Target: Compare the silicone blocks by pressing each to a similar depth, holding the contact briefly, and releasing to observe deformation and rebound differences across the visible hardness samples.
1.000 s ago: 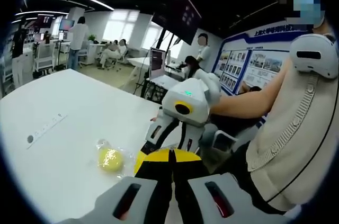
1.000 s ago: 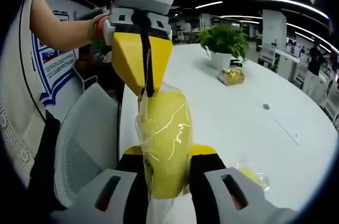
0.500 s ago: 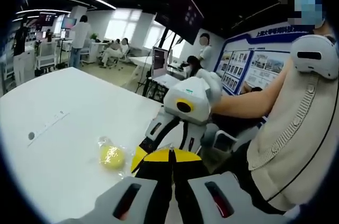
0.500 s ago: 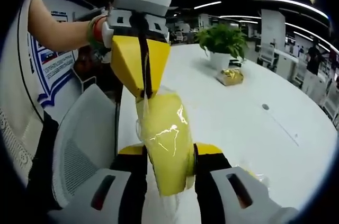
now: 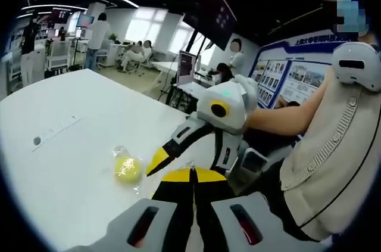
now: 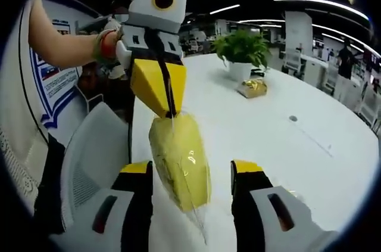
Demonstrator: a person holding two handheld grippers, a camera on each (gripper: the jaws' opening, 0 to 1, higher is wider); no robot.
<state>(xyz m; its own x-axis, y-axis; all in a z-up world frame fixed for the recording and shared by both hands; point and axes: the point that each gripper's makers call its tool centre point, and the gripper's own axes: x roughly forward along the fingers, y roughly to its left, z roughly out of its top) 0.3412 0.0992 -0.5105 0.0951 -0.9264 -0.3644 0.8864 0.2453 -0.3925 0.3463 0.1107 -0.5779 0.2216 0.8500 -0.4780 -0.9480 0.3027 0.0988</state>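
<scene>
My left gripper (image 6: 171, 114) pinches the plastic wrap of the yellow bagged silicone block (image 6: 178, 159), dangling over the white tabletop's (image 6: 280, 139) near edge; my right gripper (image 6: 191, 174) gapes wide. If that thin wrap slips, I expect the block drops.

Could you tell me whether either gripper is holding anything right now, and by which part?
The left gripper pinches the yellow silicone block's clear bag at its top edge; the right gripper is open around it.

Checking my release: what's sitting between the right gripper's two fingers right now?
In the right gripper view, the bagged yellow silicone block hangs between the open right gripper fingers, pinched at its top by the left gripper.
</scene>
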